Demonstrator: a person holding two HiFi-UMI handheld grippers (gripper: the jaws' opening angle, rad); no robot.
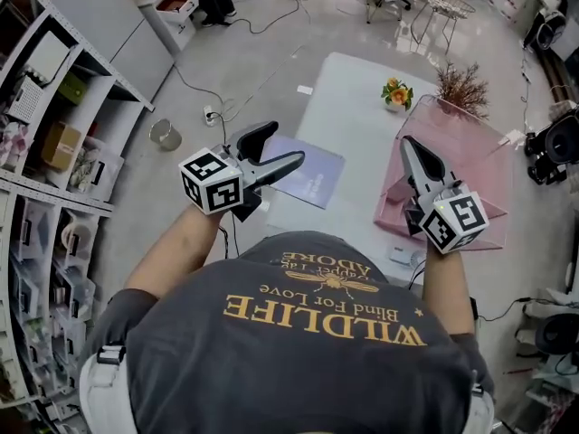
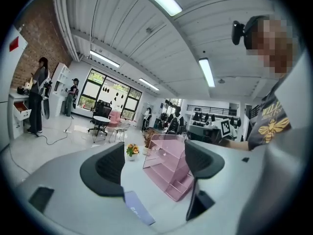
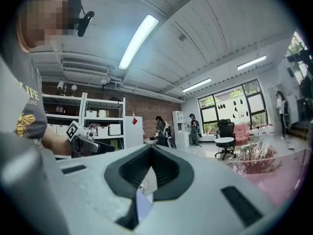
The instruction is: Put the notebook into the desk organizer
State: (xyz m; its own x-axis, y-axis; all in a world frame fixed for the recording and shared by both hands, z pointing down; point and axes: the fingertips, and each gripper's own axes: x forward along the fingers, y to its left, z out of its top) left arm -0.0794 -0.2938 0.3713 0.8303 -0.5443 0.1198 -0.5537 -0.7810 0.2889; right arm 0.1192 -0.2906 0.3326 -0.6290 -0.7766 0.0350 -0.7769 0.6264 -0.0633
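Note:
A lavender notebook lies flat on the white table, near its left edge. The pink clear desk organizer stands at the table's right side. My left gripper hovers open just left of the notebook, with nothing between its jaws. In the left gripper view the open left gripper frames the organizer, and the notebook shows low between the jaws. My right gripper is shut and empty over the organizer's near left corner. In the right gripper view the tips of the right gripper meet; a sliver of notebook shows below them.
A small pot of orange flowers and a dried plant stand at the table's far end. Storage shelves line the left. A wire waste bin and cables lie on the floor. Two people stand far off.

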